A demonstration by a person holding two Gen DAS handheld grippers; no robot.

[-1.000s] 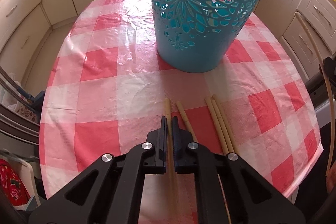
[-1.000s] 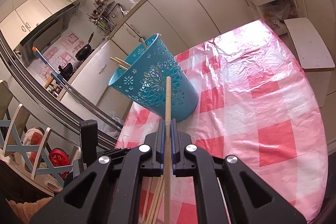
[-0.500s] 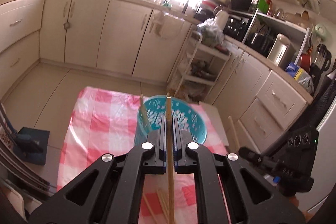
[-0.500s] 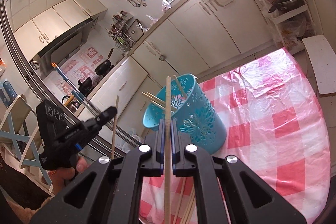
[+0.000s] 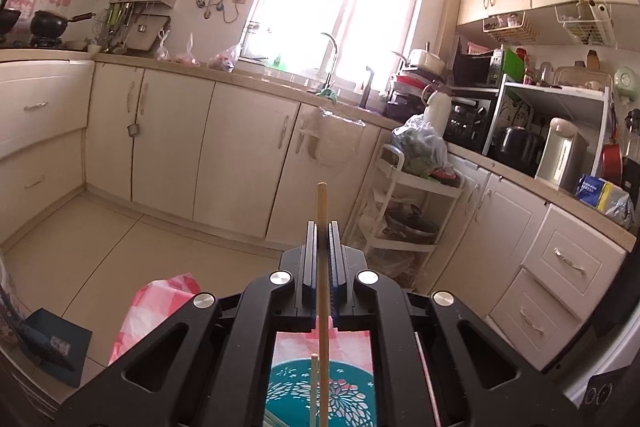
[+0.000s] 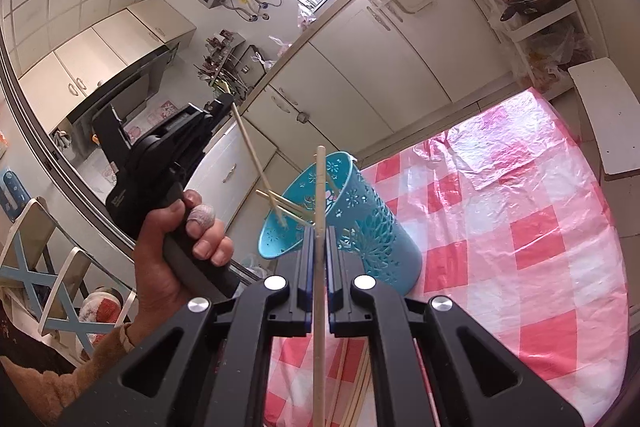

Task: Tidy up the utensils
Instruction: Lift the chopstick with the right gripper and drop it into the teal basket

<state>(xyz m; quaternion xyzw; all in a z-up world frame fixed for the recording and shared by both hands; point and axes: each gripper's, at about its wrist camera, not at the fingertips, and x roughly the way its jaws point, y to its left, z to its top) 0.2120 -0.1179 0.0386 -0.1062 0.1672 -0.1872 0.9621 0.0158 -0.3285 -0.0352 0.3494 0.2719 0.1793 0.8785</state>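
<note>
Currently each gripper pinches one plain, pale wooden chopstick. The left gripper [image 6: 224,103] holds its chopstick [image 6: 256,163] slanting down into the teal cut-out basket [image 6: 360,223] on the red-checked tablecloth [image 6: 520,227]. The right gripper [image 6: 319,235] clamps its chopstick [image 6: 320,187] just beside the basket.

Each gripper is black, with two flat fingers [image 5: 309,259] lined with blue pads and four round silver screws on the arms. The person's left hand [image 6: 176,251] has a white bandage on one finger and a fuzzy brown sleeve [image 6: 76,375].
</note>
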